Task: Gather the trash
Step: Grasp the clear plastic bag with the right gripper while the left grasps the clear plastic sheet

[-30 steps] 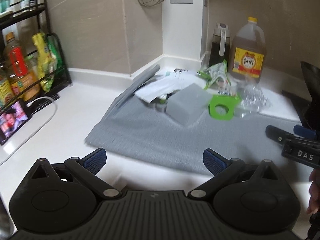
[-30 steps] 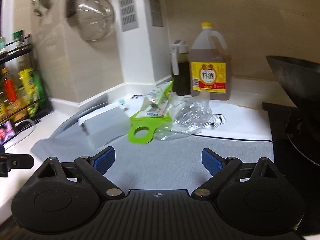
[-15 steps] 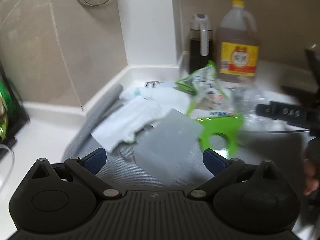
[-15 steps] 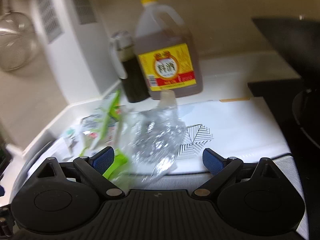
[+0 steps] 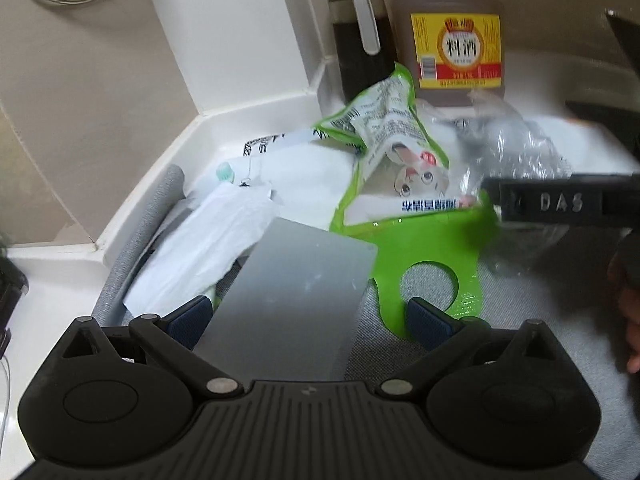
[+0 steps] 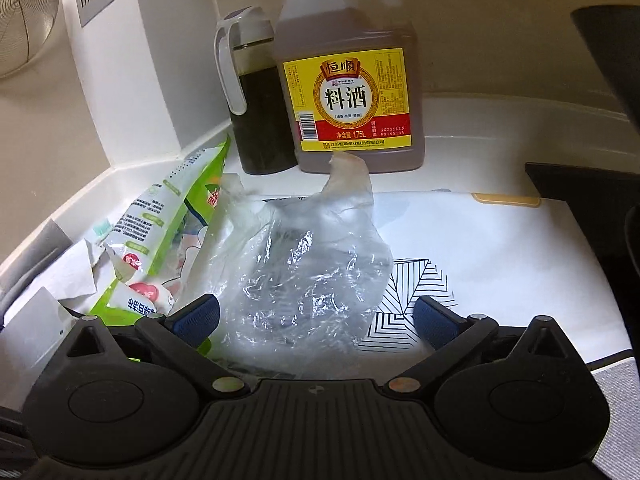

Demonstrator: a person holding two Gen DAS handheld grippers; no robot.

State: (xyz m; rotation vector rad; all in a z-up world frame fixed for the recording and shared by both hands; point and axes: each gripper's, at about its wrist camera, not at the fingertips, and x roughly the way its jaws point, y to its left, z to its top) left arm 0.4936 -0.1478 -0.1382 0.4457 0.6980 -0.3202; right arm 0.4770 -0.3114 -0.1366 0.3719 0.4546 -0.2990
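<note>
My right gripper (image 6: 316,316) has just been opening its jaws to full width; the crumpled clear plastic bag (image 6: 308,268) lies between them at lower centre of the frame, unpinched. It looks weightless, soft and slippery, so I would bite a thick bunched fold near its middle. My left gripper (image 5: 310,316) gapes too, straddling the stiff grey card (image 5: 296,300), holding nothing.

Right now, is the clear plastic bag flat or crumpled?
Crumpled. The clear plastic bag is bunched in shiny wrinkles with one corner sticking up, lying between the open right gripper fingers, untouched.
</note>
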